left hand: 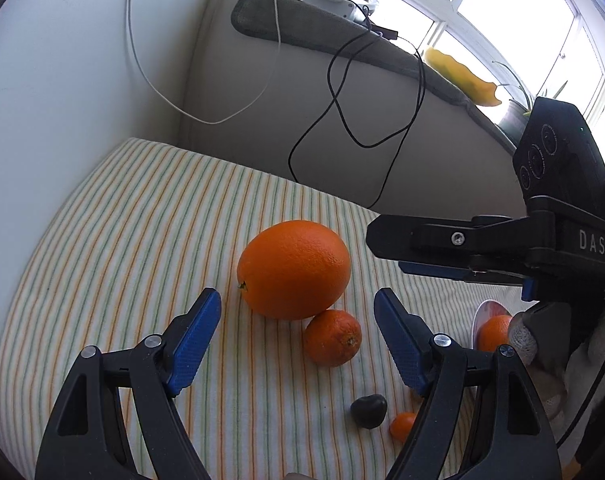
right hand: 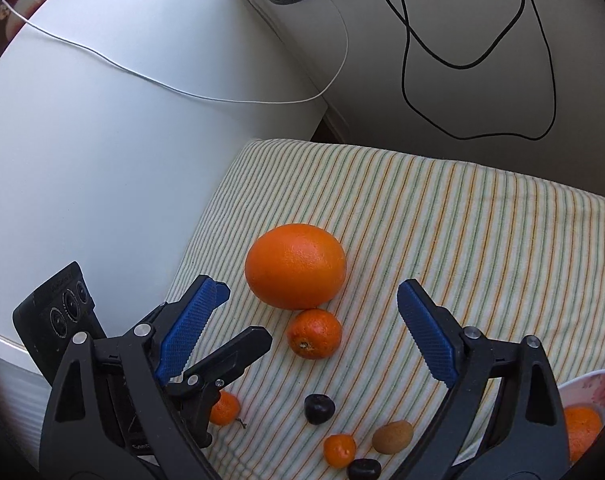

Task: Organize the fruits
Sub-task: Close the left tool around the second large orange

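Note:
A large orange [left hand: 294, 269] [right hand: 295, 266] lies on the striped cloth [left hand: 142, 216] [right hand: 482, 232], with a mandarin [left hand: 333, 338] [right hand: 314, 334] touching its near side. Nearer lie a dark plum [left hand: 368, 411] [right hand: 319, 409], a small orange fruit [left hand: 402, 426] [right hand: 339, 450], a brownish fruit [right hand: 392, 437], another dark fruit [right hand: 363, 470] and a small mandarin [right hand: 223, 408]. My left gripper [left hand: 298, 312] is open and empty, just short of the large orange. My right gripper [right hand: 312, 304] is open and empty above the mandarin; it also shows in the left wrist view [left hand: 386, 256]. The left gripper also shows in the right wrist view [right hand: 242, 316].
A floral plate [left hand: 487, 312] [right hand: 598, 384] at the right holds an orange [left hand: 493, 332] [right hand: 580, 432]. A grey sofa back [left hand: 302, 120] with hanging black and white cables stands behind the cloth. A white wall [right hand: 102, 140] is on the left. A yellow object [left hand: 462, 76] lies on the ledge.

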{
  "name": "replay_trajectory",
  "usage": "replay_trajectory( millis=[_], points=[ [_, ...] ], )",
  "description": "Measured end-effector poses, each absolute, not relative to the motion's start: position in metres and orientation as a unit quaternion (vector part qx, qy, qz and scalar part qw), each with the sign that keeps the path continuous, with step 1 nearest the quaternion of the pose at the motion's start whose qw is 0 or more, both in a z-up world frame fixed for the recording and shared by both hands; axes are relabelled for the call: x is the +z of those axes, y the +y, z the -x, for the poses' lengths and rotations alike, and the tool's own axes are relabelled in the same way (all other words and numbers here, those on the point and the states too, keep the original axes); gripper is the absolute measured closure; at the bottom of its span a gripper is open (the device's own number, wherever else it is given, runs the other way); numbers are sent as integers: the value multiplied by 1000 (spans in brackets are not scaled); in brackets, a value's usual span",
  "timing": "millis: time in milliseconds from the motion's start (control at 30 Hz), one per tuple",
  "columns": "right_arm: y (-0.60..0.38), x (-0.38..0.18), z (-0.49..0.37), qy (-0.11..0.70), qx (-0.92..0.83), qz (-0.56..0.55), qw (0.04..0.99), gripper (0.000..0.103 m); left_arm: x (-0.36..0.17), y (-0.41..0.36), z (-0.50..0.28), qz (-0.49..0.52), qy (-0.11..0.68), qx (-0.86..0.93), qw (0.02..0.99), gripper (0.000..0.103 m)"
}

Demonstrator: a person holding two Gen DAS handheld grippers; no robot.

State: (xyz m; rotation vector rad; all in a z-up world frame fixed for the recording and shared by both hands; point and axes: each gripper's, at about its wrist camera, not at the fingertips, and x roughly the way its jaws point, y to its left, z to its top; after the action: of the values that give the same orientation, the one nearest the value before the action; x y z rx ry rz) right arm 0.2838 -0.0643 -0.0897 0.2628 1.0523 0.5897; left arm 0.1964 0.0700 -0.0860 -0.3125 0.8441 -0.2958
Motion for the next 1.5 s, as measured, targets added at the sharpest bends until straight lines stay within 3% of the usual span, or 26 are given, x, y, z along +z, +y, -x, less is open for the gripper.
replay_trajectory(
  millis=[67, 600, 767, 1500],
  points=[
    [-61, -96, -293, 505, 280, -135, 805, 18, -88, 73, -202, 156, 409, -141, 888, 24],
    [-24, -120, -330, 530, 285, -123, 789, 20, -99, 73, -216, 164, 431, -162, 872, 26],
    [-16, -130, -337, 539, 293, -128, 779, 27, -103, 74, -217, 170, 433, -160, 871, 35],
    [-34, -111, -307, 522, 297, -126, 789, 28, -81, 57, -189, 148, 408, -157, 887, 38]
  ],
)
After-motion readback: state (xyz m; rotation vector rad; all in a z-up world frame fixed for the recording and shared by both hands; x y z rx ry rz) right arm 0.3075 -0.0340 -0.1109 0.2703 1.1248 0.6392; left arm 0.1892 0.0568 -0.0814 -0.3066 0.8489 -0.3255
